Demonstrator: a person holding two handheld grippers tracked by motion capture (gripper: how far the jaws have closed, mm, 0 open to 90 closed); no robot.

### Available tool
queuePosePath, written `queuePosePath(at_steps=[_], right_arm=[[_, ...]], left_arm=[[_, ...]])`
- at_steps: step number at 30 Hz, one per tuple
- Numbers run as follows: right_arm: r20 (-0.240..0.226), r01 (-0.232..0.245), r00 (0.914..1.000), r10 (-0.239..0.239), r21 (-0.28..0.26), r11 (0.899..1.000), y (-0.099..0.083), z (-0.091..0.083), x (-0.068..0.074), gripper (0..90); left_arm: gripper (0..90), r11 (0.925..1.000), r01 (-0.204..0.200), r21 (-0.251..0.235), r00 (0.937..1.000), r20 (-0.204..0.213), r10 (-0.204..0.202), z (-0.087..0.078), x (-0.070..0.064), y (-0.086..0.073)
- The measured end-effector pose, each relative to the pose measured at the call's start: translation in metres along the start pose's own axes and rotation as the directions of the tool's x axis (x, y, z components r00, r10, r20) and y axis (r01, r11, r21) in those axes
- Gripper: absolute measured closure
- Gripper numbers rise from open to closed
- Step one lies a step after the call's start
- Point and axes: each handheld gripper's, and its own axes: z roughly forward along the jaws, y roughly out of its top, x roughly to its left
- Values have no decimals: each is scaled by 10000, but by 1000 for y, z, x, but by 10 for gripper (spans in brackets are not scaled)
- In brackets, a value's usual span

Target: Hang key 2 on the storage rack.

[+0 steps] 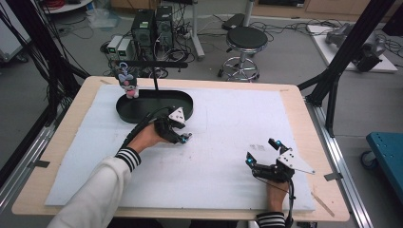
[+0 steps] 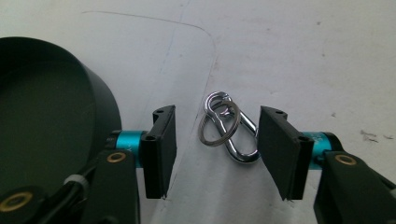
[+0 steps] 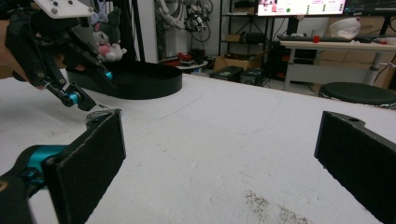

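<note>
Leftmost on the white foam sheet (image 1: 228,156) covering the wooden table (image 1: 304,102) stands a black oval metal tray (image 1: 142,110), with a small grey-and-pink plush toy (image 1: 127,81) perched at its rear left rim and a thin black rod rising from it. Just right of the tray, the left gripper (image 1: 183,137) sits low over the sheet, held by a hand in a white sleeve with striped cuff. Its jaws stand wide apart, nothing clamped. In the left gripper view, a silver metal carabiner with a round split ring (image 2: 227,126) lies flat on the foam between the two black pads (image 2: 161,151), nearer the right-hand pad; whether it touches that pad cannot be told. The tray wall curves at the left of that view, just beside the left-hand pad.

Further right, well apart, the right gripper (image 1: 260,152) rests near the front right of the sheet, jaws spread wide and empty. A faint grey smudge (image 1: 257,147) marks the foam between its tips.
</note>
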Motion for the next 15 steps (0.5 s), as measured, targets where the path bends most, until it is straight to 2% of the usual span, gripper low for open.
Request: queuePosePath(at_steps=[10, 15], right_arm=[[-28, -51, 10000, 51, 4, 10000, 0, 0, 0, 11], [-16, -56, 10000, 56, 4, 10000, 0, 0, 0, 12]], left_arm=[[545, 9996, -104, 258, 9999, 119, 101, 4, -1, 0], [623, 9994, -82, 350, 9999, 83, 79, 7, -2, 1]])
